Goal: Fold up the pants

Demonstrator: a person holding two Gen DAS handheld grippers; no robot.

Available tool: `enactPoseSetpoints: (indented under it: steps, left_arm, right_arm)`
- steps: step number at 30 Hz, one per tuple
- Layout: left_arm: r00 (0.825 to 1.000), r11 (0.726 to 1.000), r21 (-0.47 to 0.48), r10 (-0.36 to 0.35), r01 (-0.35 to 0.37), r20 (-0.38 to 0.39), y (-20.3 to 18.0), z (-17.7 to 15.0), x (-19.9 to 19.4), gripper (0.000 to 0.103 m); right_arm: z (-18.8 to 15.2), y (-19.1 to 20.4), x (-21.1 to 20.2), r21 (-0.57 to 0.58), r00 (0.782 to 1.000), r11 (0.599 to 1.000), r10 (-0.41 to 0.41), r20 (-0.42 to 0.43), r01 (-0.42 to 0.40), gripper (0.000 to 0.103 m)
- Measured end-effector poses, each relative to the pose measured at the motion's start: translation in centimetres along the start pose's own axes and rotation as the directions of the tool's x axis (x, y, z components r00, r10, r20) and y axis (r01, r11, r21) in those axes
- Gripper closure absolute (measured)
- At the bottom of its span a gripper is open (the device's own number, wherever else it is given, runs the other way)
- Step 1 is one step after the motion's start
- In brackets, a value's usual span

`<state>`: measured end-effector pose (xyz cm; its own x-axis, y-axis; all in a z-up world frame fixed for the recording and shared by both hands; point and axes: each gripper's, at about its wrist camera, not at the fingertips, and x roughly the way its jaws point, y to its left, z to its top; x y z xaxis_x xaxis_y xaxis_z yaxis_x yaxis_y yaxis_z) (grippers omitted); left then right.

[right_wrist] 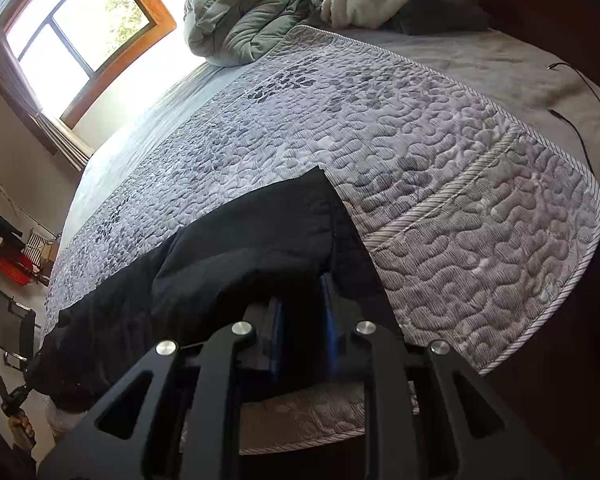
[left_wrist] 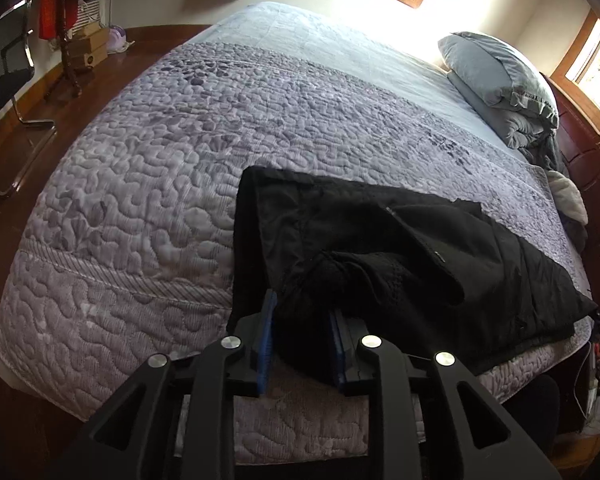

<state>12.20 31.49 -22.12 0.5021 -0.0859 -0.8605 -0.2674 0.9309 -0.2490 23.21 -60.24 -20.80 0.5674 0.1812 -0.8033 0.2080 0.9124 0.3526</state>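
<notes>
Now pants (left_wrist: 400, 248) bunched between left gripper (left_wrist: 302, 336) pads.

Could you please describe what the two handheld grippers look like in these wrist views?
Both look alike. The left gripper and the right gripper are built of matte black angular link arms with triangular cut-outs, joined by round silver pivot caps. Each has two black jaws lined with blue pads. No markings show on them, and no cables run along them.

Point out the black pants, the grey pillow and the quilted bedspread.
black pants (left_wrist: 380, 248): left wrist view, on the flat upper layer of cloth.
grey pillow (left_wrist: 496, 72): left wrist view, on its top face.
quilted bedspread (right_wrist: 460, 184): right wrist view, on a bare patch right of the pants.
</notes>
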Motion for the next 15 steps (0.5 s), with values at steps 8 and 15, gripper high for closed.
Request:
enactPoseSetpoints:
  steps: [8, 15]
  left_arm:
    - [0.978, 0.945, -0.257, 0.178, -0.2, -0.106, 6.5, -4.1, 0.4, 0.046]
    - [0.993, 0.897, -0.427, -0.089, 0.116, 0.082, 5.7, -6.1, -1.1, 0.017]
  right_arm:
    - [-3.6, -3.6, 0.2, 0.247, 0.992, 0.968, -0.007, -0.125, 0.038, 0.043]
    - [-8.3, -7.8, -0.8, 0.577, 0.958, 0.775, 0.282, 0.05, -0.258, 0.044]
